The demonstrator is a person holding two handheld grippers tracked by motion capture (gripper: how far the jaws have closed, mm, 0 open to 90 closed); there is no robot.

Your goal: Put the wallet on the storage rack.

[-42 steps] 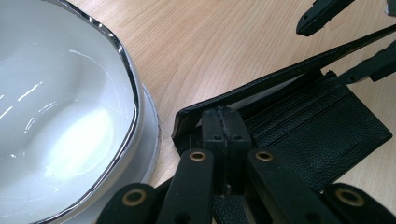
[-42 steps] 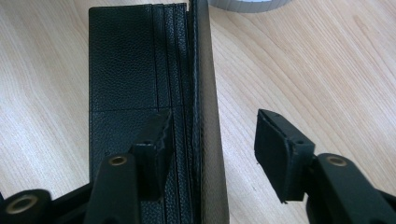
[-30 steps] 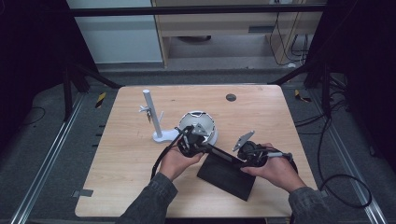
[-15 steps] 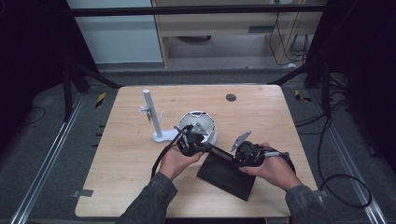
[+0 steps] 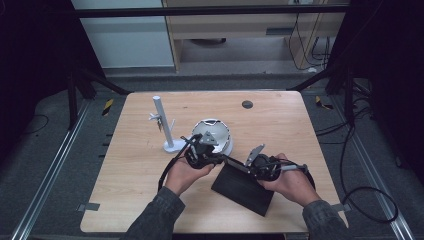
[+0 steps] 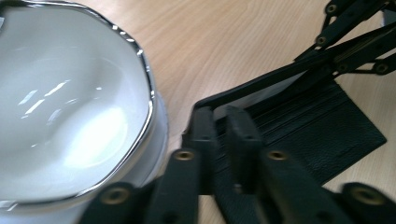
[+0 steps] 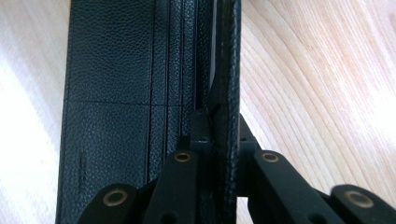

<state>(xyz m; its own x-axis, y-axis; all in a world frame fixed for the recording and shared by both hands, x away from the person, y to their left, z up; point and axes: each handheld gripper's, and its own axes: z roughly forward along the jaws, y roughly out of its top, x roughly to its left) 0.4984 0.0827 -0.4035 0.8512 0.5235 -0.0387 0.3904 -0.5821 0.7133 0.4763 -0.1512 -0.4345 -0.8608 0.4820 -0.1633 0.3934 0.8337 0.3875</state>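
Right hand-held gripper clamped on one raised flap of a black wallet lying open on the desk.
The left hand-held gripper sits with its jaws nearly together at the wallet's far edge; whether they pinch anything cannot be told. Just beside it stands a white bowl with a silver rim, empty inside. The wallet's card slots face up. A white stand rises to the bowl's left.
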